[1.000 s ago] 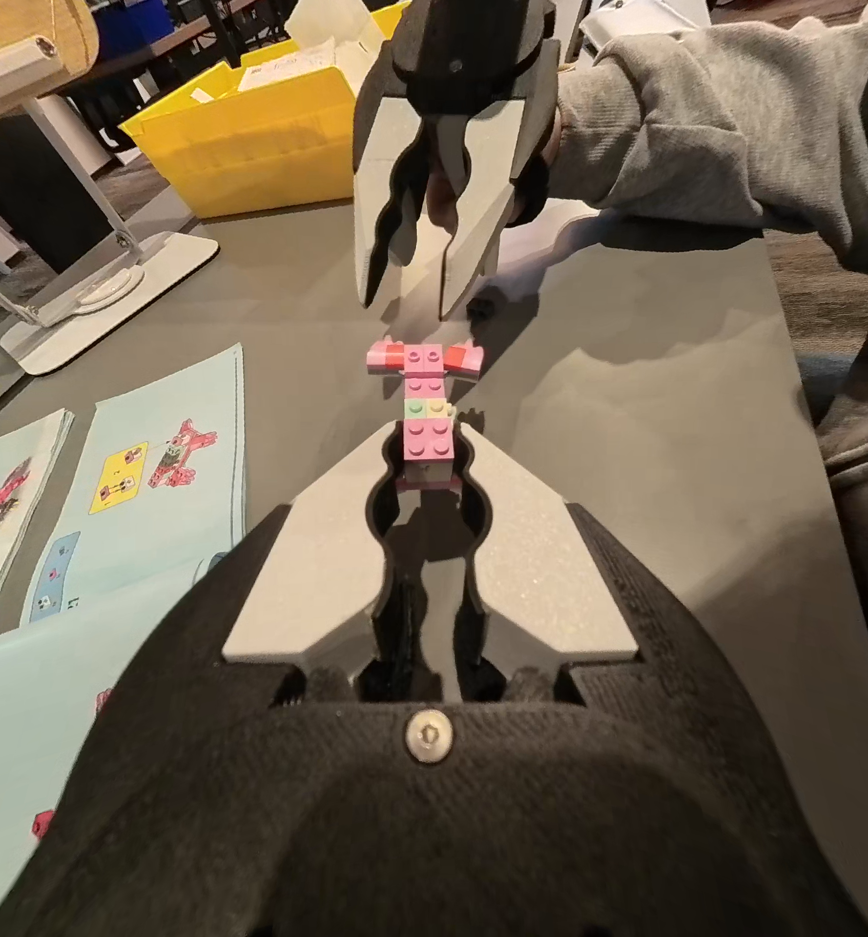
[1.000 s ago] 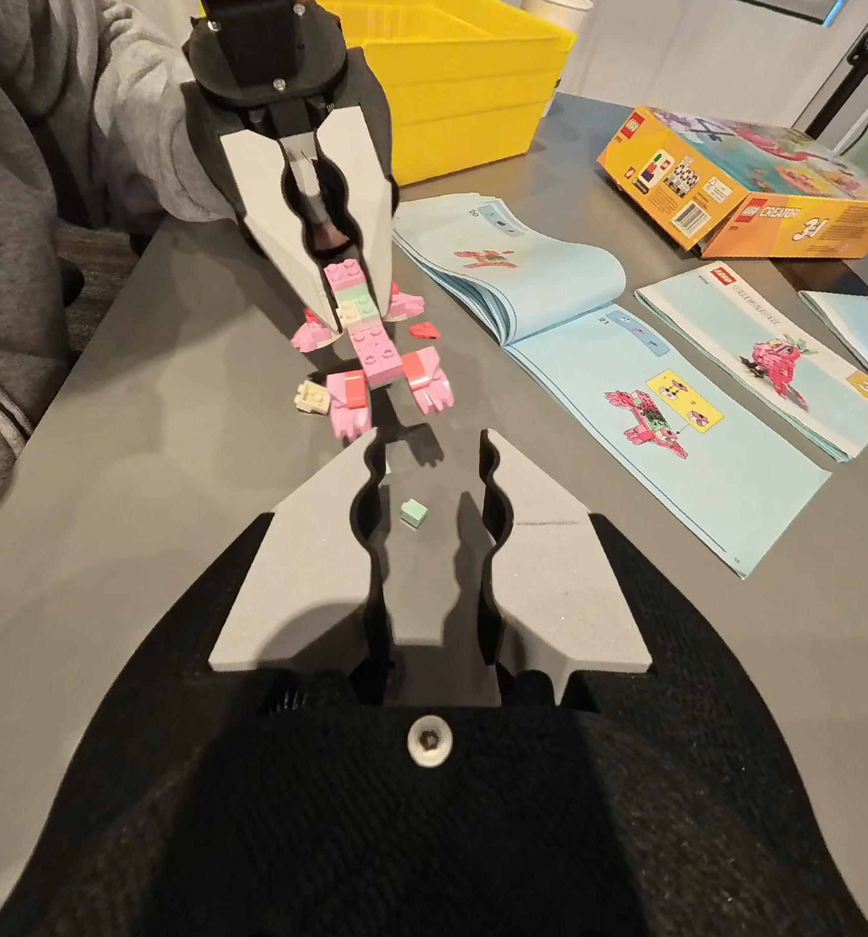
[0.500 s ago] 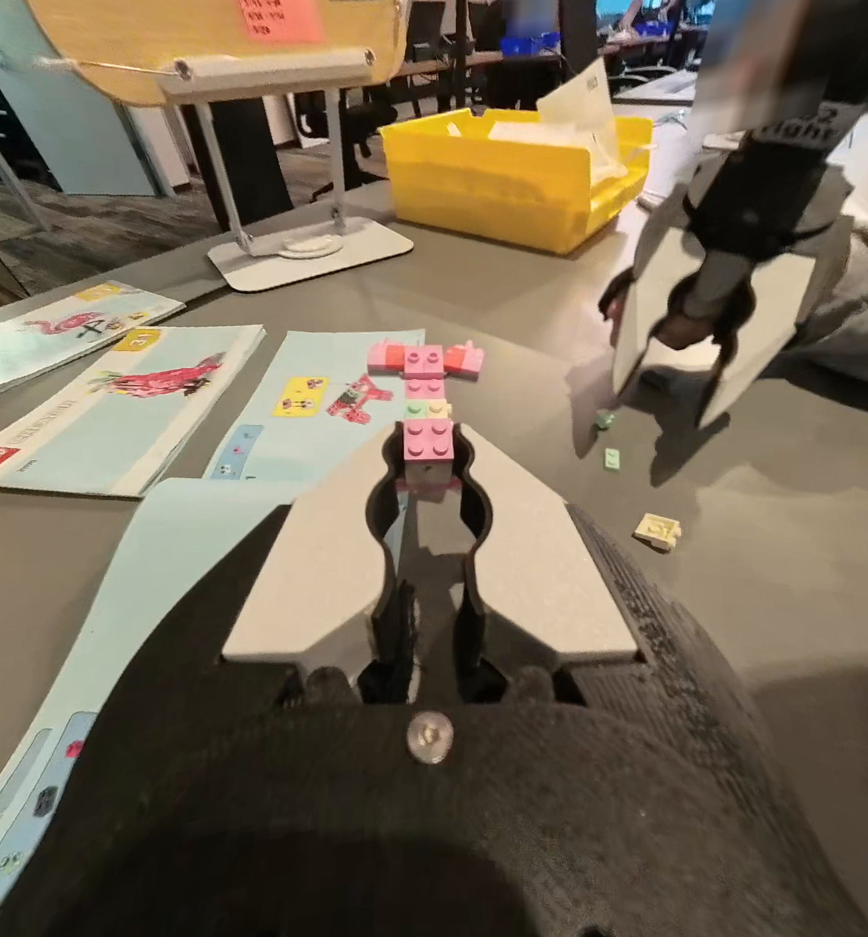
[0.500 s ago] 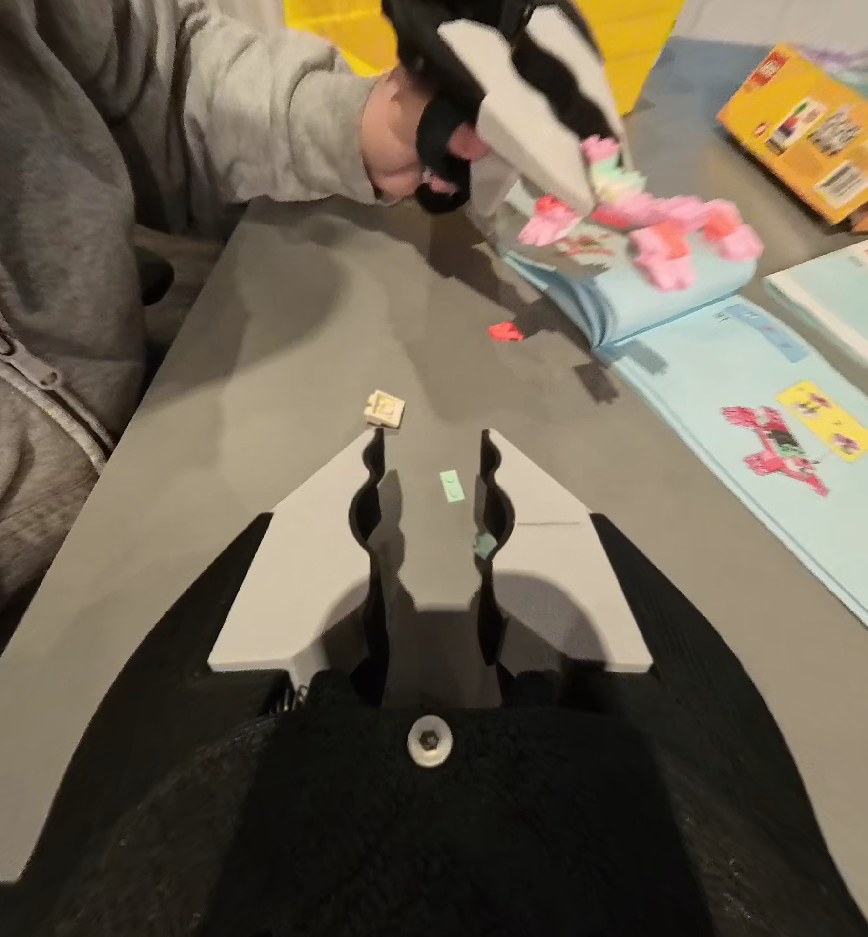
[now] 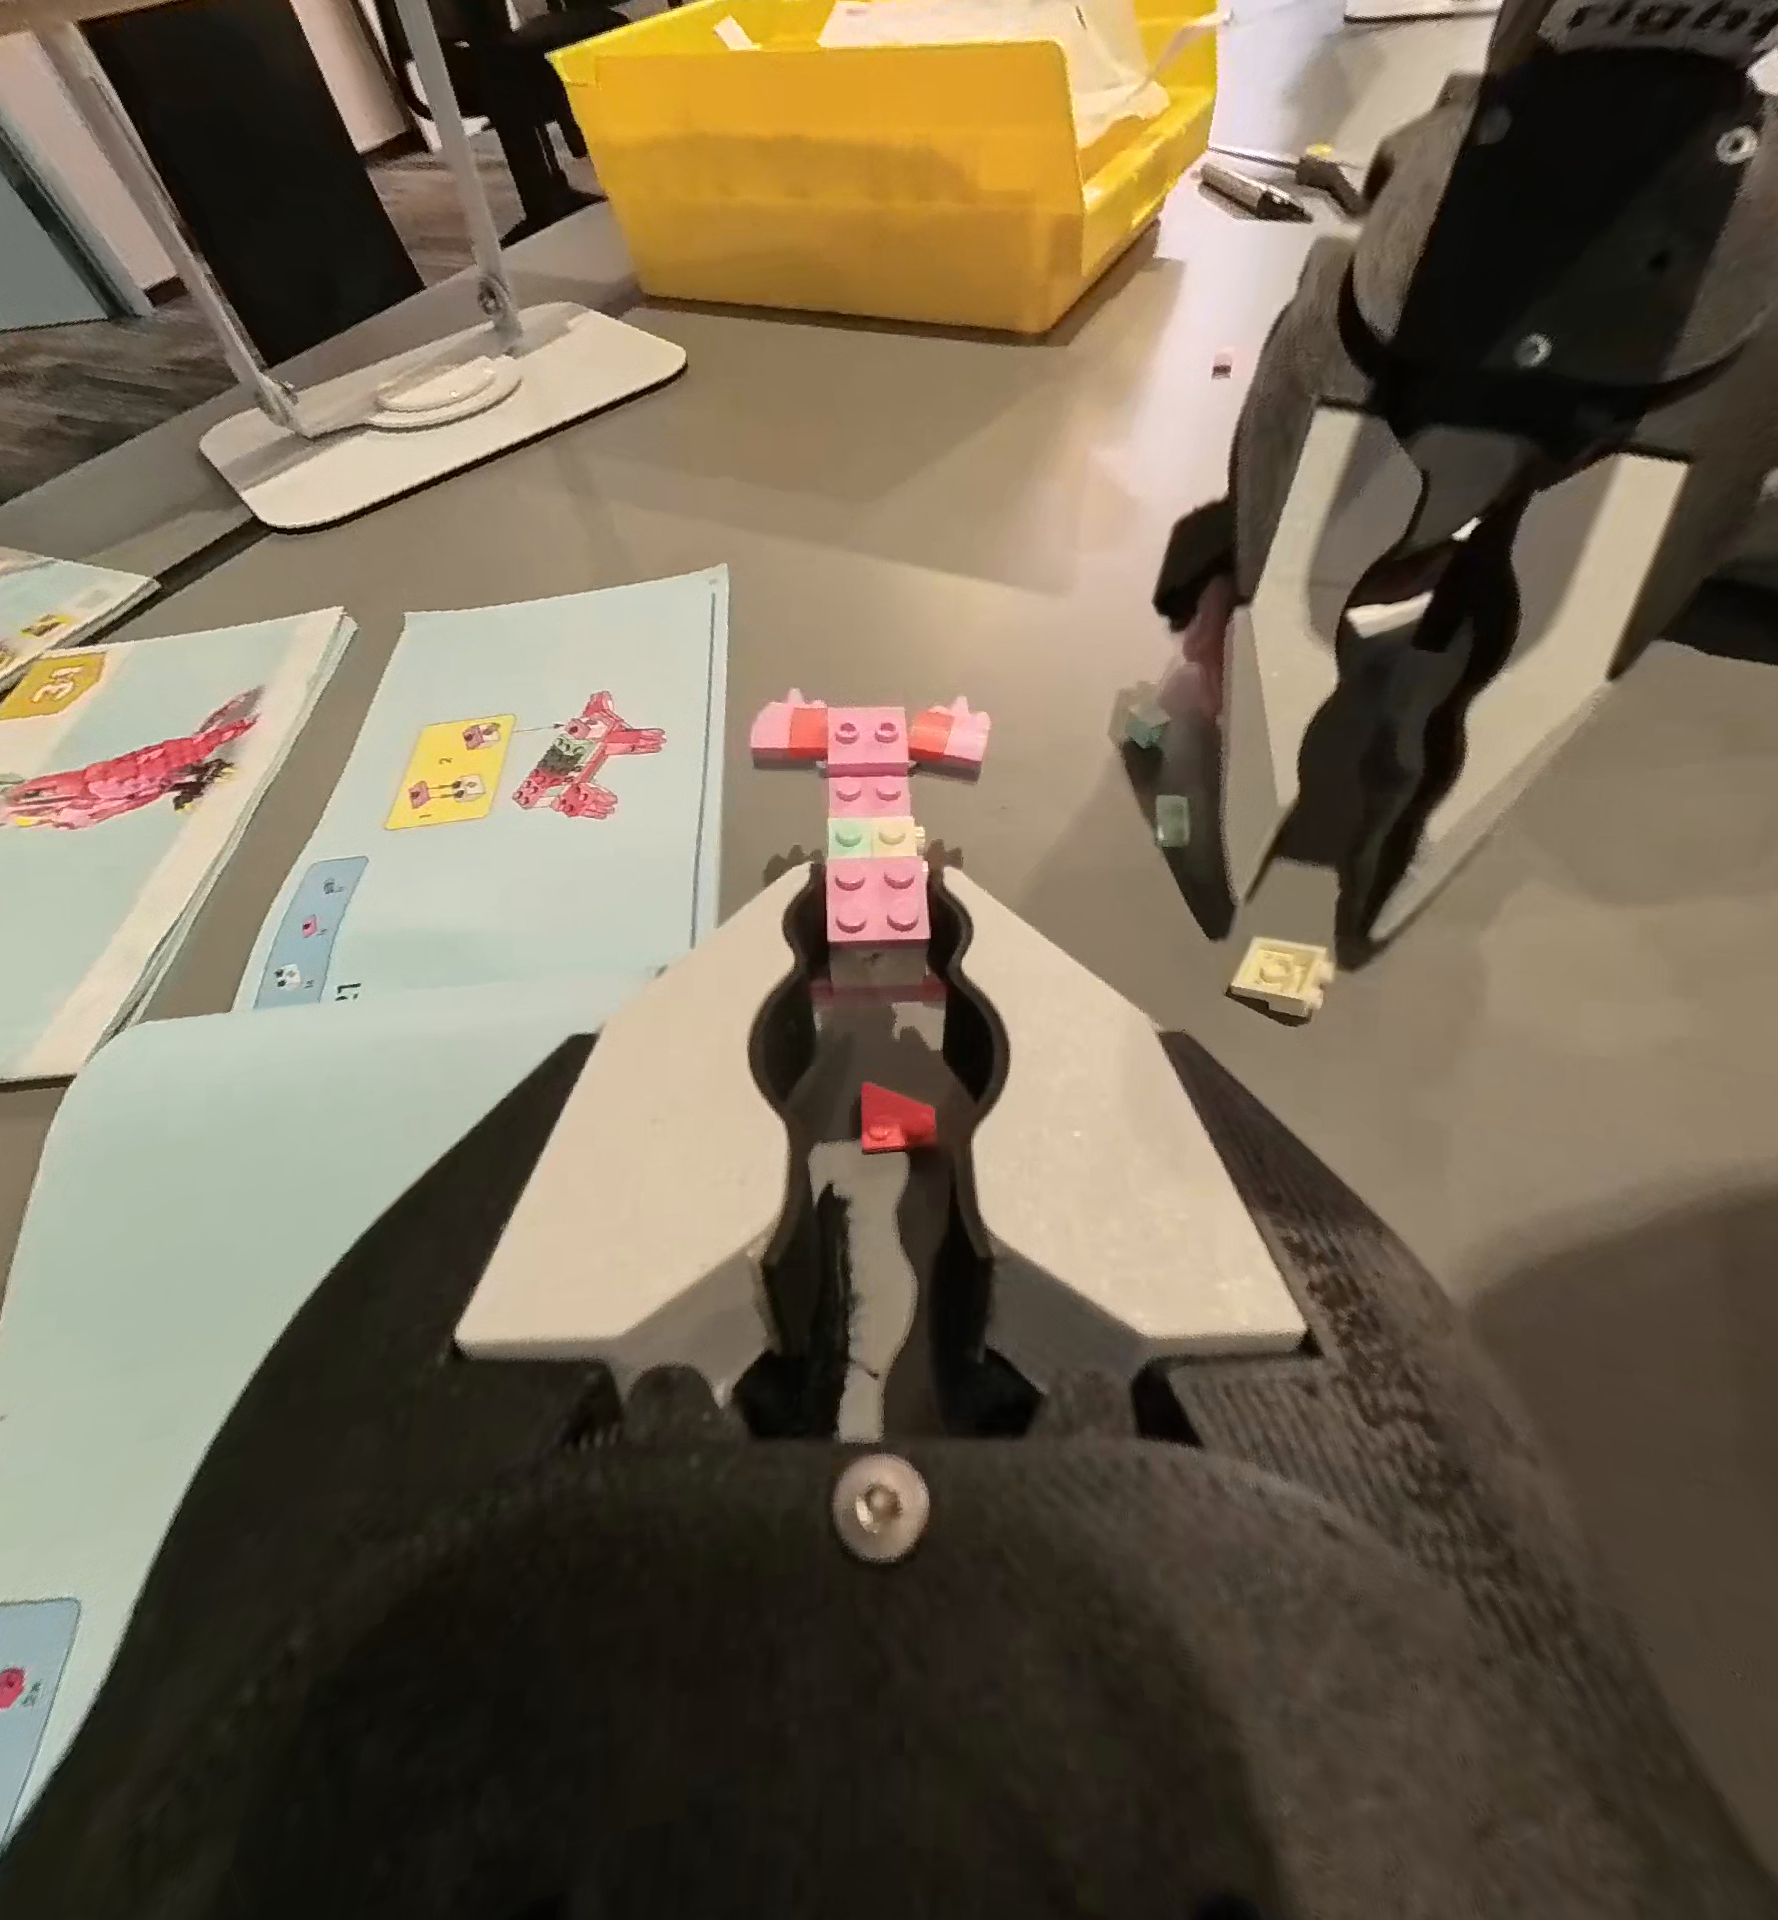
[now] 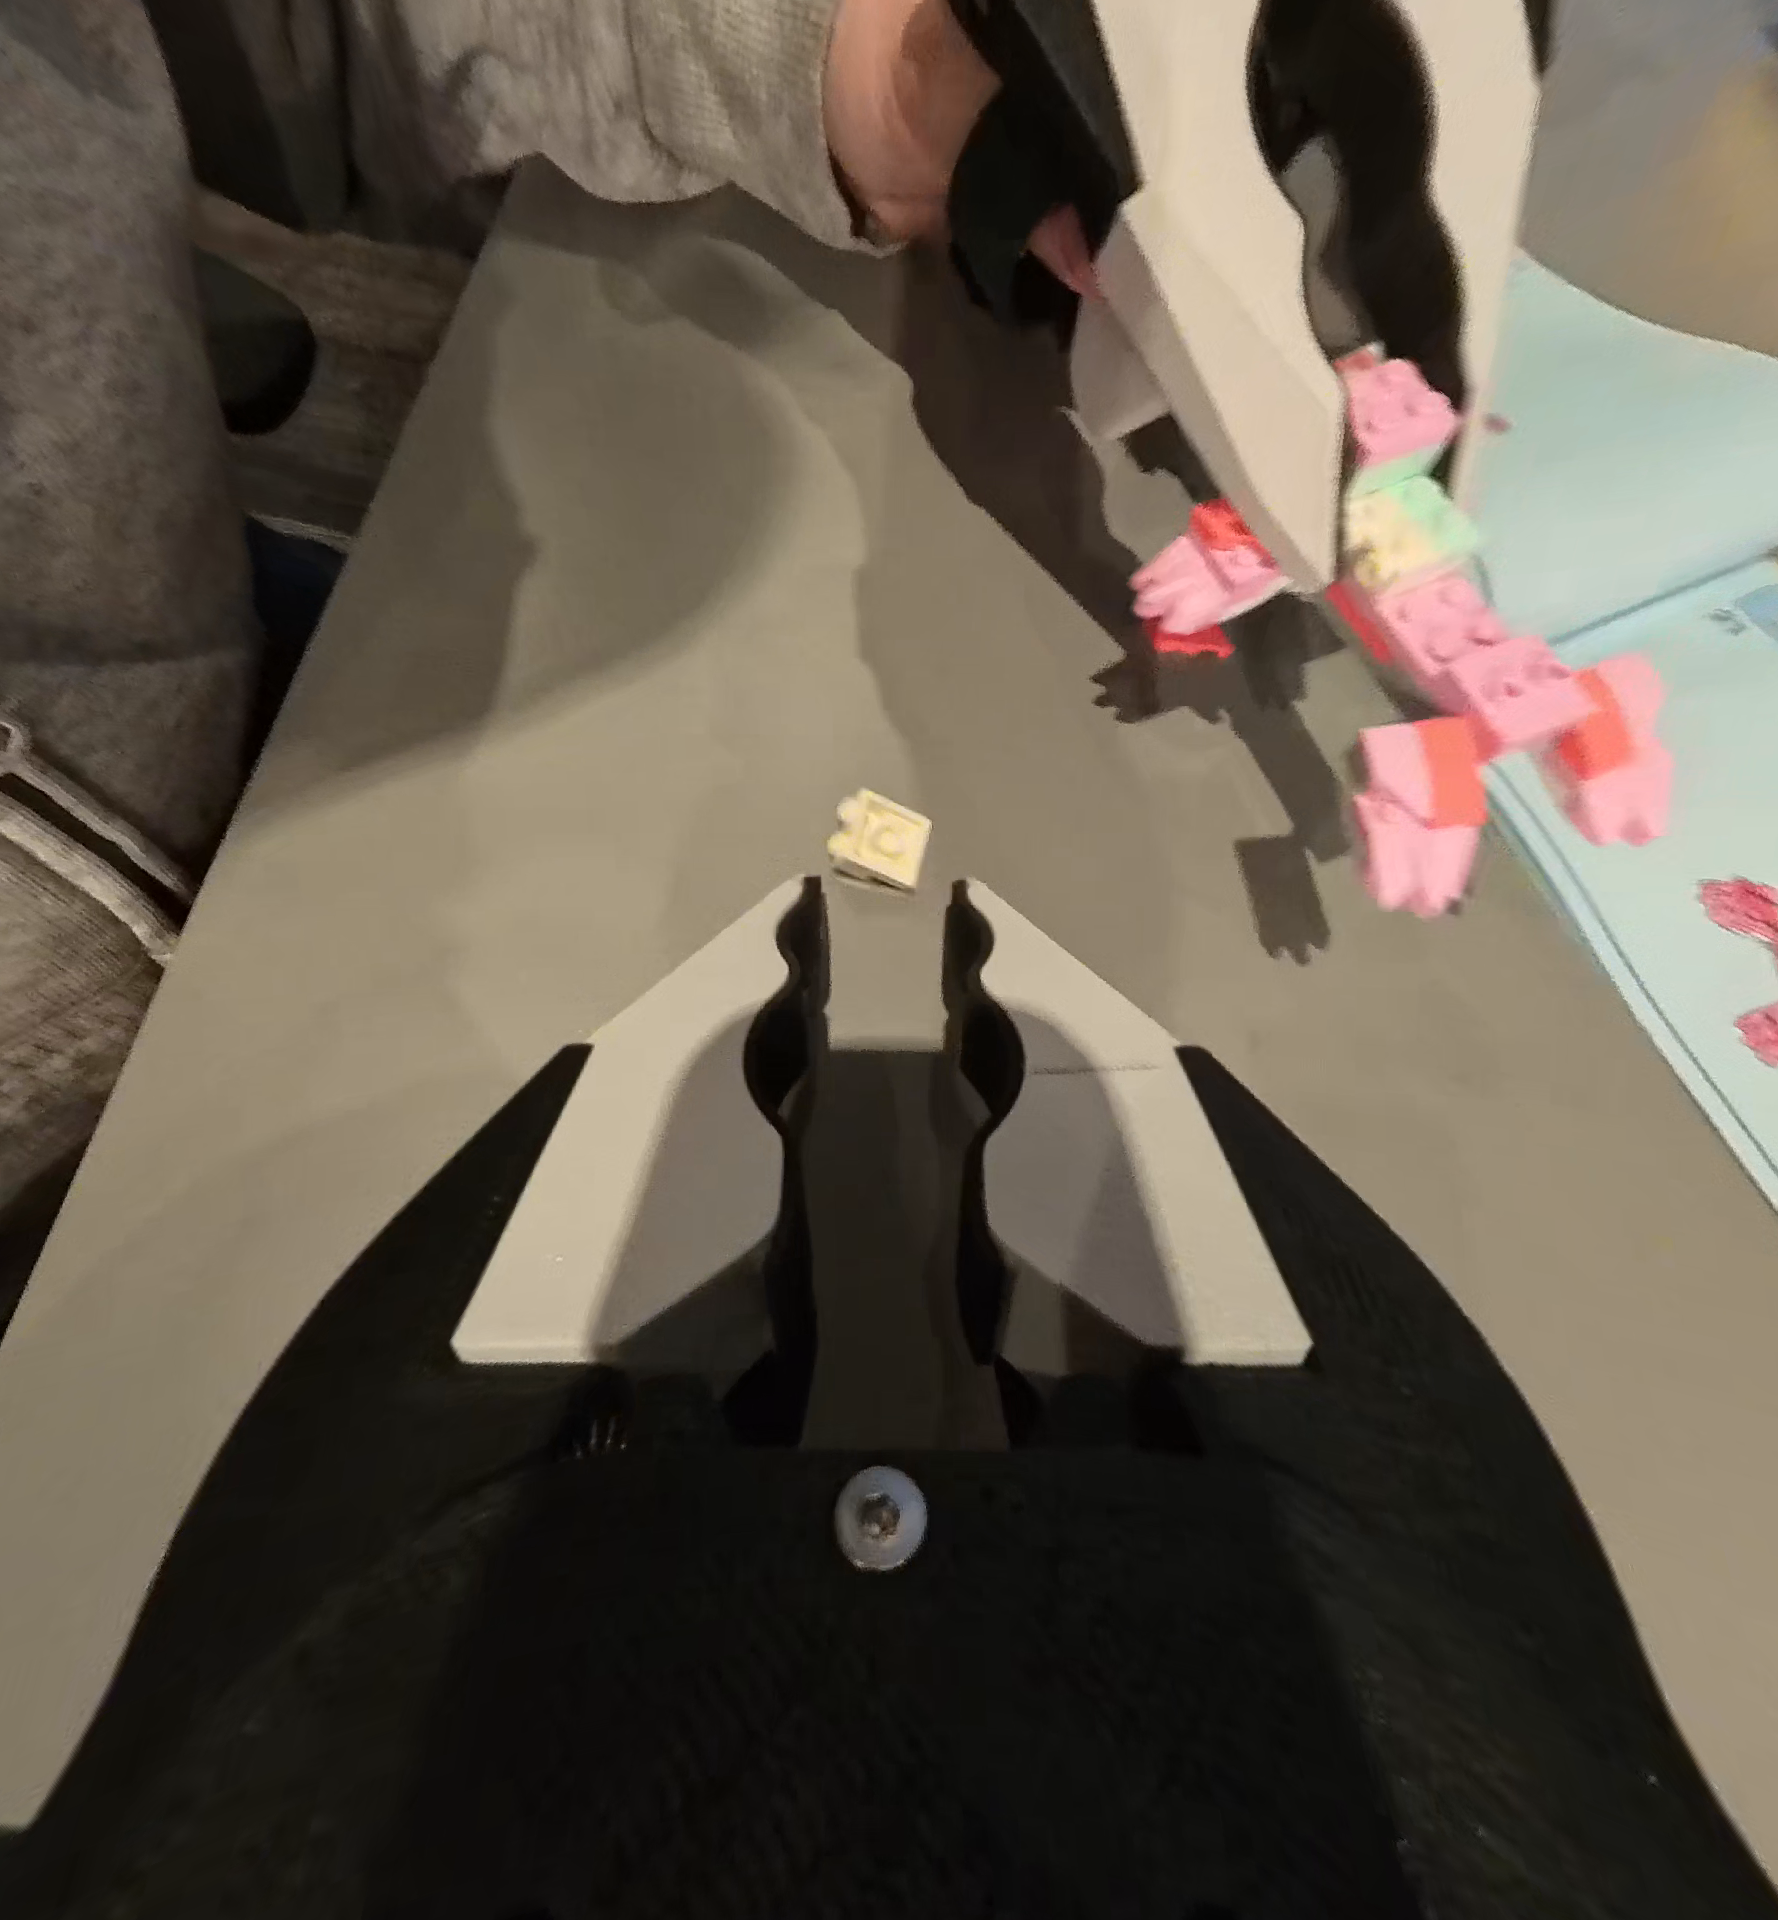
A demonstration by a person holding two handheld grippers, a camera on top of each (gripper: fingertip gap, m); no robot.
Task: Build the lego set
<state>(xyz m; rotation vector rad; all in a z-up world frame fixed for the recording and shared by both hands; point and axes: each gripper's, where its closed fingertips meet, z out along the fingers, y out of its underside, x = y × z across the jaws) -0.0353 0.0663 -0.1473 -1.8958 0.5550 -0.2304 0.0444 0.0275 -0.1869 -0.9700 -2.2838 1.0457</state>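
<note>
- A yellow bin (image 5: 864,197) is seen at the far side of the grey table (image 5: 968,499); white paper or plastic bags are held in it, though the contents cannot be made out further.
- The pink lego model (image 5: 869,821) is gripped at its rear end by the left gripper (image 5: 877,914), whose jaws are clamped on it; the model is held above the table, beside the open instruction booklet (image 5: 511,790).
- A small red piece (image 5: 895,1127) is glimpsed on the table below, between the left gripper's fingers.
- The right gripper (image 6: 880,883) is held with jaws parted and nothing between them, tips close to the table.
- A cream lego plate (image 6: 880,842) is found lying just ahead of those tips, apart from them.
- Two small mint-green pieces (image 5: 1155,774) are seen on the table by the right gripper's outer finger.
- A white lamp base (image 5: 428,405) is seen beyond the booklets, and a grey sleeve (image 6: 677,104) at the table's edge.
</note>
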